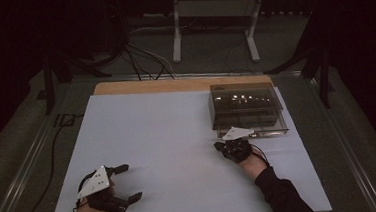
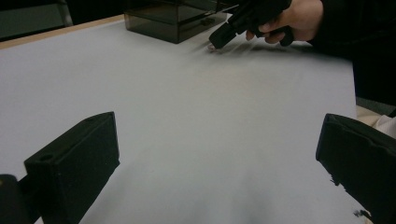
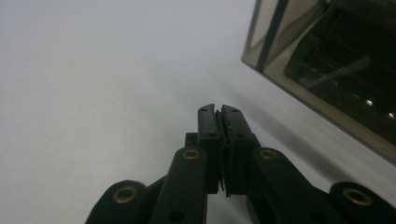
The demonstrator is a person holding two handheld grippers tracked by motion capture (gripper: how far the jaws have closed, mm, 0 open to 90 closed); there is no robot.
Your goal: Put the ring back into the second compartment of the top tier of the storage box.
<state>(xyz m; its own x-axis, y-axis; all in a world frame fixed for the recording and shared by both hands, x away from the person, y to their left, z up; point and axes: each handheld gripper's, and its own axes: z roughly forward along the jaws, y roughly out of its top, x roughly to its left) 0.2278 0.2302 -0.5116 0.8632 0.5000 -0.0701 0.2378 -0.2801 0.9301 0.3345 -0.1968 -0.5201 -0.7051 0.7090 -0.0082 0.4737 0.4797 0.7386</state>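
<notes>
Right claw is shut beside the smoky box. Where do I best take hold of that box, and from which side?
Probably the near front edge of the smoky box, approached from the person's side, where the right claw already sits. A clear lip juts out along that low edge, giving the jaws something thin to pinch; the walls look too wide. Open the shut jaws first.

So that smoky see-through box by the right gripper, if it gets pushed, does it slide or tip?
The box is low, wide and flat-bottomed, so it probably slides rather than tips. Its thin clear walls suggest hard plastic: likely stiff and fairly light, though the dark contents could add weight. On the smooth white sheet it may skid easily.
</notes>
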